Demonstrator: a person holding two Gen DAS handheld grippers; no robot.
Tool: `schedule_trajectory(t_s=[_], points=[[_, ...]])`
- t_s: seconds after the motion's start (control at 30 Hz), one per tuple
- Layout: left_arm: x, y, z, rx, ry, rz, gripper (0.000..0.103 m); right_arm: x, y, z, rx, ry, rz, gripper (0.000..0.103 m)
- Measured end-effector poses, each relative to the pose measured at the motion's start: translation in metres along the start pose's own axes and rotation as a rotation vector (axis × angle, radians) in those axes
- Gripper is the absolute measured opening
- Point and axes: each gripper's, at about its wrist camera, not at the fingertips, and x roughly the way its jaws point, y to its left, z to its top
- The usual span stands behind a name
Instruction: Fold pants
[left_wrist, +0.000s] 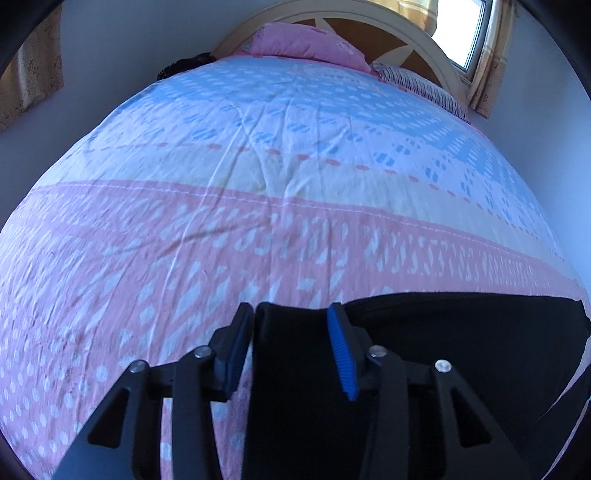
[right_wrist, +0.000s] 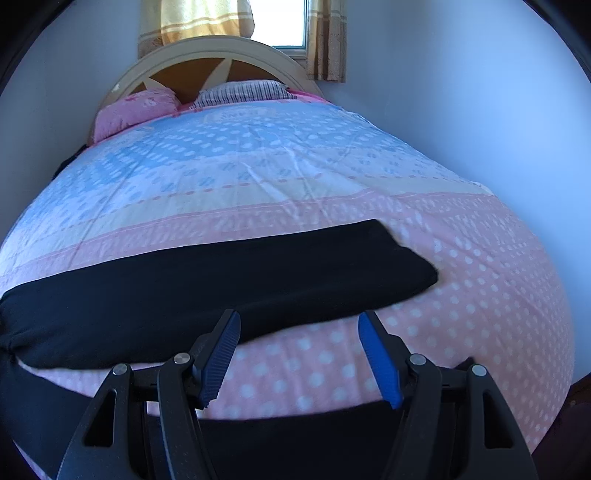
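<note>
Black pants lie as a long flat band across the pink dotted part of the bedspread, their end toward the right. In the left wrist view the pants run off to the right, and my left gripper is shut on a bunched-up end of the cloth, which fills the gap between both pads. My right gripper stands open over the near edge of the pants, with its left fingertip above the cloth and only bedspread between the pads. More black cloth crosses the bottom of the right wrist view.
The bed fills both views, blue at the far half and pink near me. A pink pillow and a striped pillow lie against the curved headboard. A curtained window is behind it, and pale walls flank the bed.
</note>
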Motion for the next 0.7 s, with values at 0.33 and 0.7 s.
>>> schedule_trajectory(t_s=[0.33,0.7], points=[[0.001,-0.003,0.002,0.047,0.002,-0.006,0.045,0.052,-0.074,0.043,0.211,0.099,0.023,0.068],[0.003,-0.017,0.003,0.122,-0.01,-0.038,0.019,0.131,-0.114,0.082,0.285,0.194,0.05,0.068]])
